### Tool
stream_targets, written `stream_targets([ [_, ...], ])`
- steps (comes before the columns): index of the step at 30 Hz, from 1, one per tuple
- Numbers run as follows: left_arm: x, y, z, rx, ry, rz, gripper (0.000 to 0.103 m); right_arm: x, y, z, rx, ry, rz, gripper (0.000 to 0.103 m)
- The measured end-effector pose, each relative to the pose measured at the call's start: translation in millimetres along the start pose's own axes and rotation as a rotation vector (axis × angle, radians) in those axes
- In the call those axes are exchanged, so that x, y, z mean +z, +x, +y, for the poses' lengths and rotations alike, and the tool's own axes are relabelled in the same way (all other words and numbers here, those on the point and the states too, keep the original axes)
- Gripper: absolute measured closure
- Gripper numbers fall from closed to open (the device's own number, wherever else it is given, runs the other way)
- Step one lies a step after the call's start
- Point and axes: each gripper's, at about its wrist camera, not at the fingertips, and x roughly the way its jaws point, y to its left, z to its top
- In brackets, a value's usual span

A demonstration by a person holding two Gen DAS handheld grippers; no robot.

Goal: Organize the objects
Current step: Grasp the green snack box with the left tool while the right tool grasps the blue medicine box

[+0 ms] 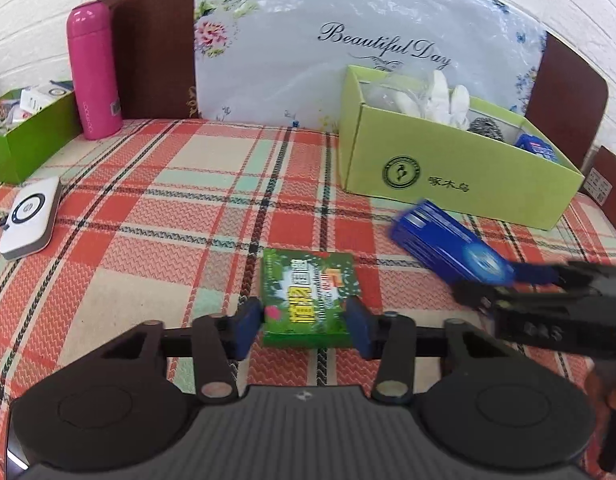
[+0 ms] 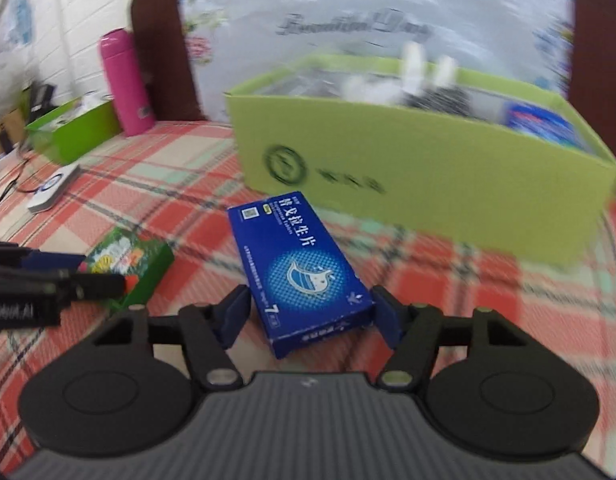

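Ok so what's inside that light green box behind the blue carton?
Inside the light green box: white gloves, a steel scourer and a blue packet. The box's front wall hides the floor and anything lying lower.

The right gripper (image 2: 310, 312) straddles the near end of a blue medicine box (image 2: 297, 264) on the plaid tablecloth (image 2: 448, 280), before a lime-green box (image 2: 428, 168).

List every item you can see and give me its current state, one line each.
green packet: flat on the cloth, clamped by the left hand-held gripper.
blue carton: between the right hand-held gripper pads, right pad touching.
lime box: open, holding gloves.
dark green box: open, filled.
pink bottle: upright, capped.
white device: lying flat.
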Motion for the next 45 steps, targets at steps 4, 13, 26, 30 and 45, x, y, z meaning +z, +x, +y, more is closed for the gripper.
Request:
stream_targets([
  [4,-7,-9,-16,-0.156,0.048,0.059,0.069,-34,-48,0,-0.047,0.053,0.065,0.039],
  [13,-6,-3,-30,-0.027,-0.092,0.034,0.032,-47,-82,4,0.025,-0.055,0.044,0.014],
  [26,4,24,-39,-0.154,0.094,0.062,0.031,-54,-79,-4,0.071,-0.01,0.032,0.023],
  [30,-4,16,-43,-0.147,0.164,0.057,0.034,-55,-80,-9,0.133,0.08,0.046,0.047],
  [45,-10,16,-44,-0.089,0.225,0.092,0.034,-56,-72,11,0.018,-0.083,0.088,0.046],
])
